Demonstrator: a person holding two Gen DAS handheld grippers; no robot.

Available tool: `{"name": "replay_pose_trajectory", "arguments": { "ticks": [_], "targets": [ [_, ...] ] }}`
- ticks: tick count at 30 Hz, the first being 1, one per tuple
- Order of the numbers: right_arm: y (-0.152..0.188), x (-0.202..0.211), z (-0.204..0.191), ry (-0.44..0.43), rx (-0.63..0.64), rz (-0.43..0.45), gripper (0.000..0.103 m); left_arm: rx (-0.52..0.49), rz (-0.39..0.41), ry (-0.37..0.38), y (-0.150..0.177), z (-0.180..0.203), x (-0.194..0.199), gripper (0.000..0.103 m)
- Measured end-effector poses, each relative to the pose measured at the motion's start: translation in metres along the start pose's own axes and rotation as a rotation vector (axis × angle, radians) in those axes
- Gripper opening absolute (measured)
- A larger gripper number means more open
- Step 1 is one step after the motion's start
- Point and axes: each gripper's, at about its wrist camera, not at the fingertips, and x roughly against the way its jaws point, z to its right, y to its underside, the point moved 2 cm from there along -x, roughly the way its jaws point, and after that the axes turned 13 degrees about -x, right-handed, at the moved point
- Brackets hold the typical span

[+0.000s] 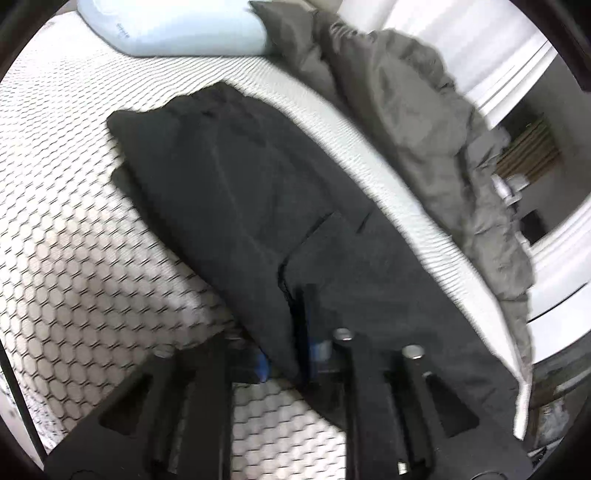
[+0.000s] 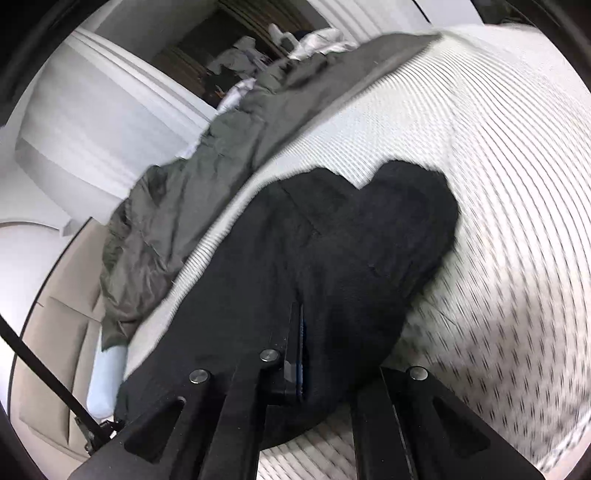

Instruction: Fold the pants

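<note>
The black pants (image 1: 236, 192) lie lengthwise on the bed (image 1: 66, 229), along its far side, already doubled so that one leg seems to rest on the other; a further layer looks folded over near the middle, though blur makes the exact layering hard to read. By my judgement the first fold is done and the shortening folds remain.

In the left wrist view, the left gripper (image 1: 286, 354) has its fingers narrowed on a ridge of the dark cloth at the near edge, pinching it between blue pads. In the right wrist view, the right gripper (image 2: 297, 350) has its fingers clenched tight on the fabric of the same garment, the cloth bunching over them.

The mattress cover is white, with a honeycomb quilt pattern. A pale blue pillow (image 1: 173, 26) sits at the far left end in the left view. A rumpled grey-green blanket (image 1: 417, 122) runs along the bed's far edge beside the pants. Beyond it stand white panelled walls or wardrobe fronts (image 2: 92, 122), and a dim opening with clutter too blurred to name.
</note>
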Motion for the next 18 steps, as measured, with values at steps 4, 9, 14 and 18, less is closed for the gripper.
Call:
{"name": "replay_pose_trajectory", "arguments": {
  "ticks": [4,9,14,18],
  "targets": [
    [-0.001,0.003,0.006,0.078,0.003,-0.006,0.038,-0.006,-0.005,-0.055,-0.004,0.000,0.012,0.038],
    [-0.019,0.036,0.019,0.076,-0.065,0.134,0.069,-0.021,0.143,-0.121,-0.007,0.004,0.046,0.079],
    [-0.042,0.031,0.041,-0.037,-0.201,0.102,0.069,-0.062,0.195,-0.048,-0.007,0.032,0.065,0.079],
    [-0.044,0.027,0.034,-0.018,-0.133,0.120,0.023,-0.139,0.175,0.113,0.001,0.079,0.064,0.081]
  ]
}}
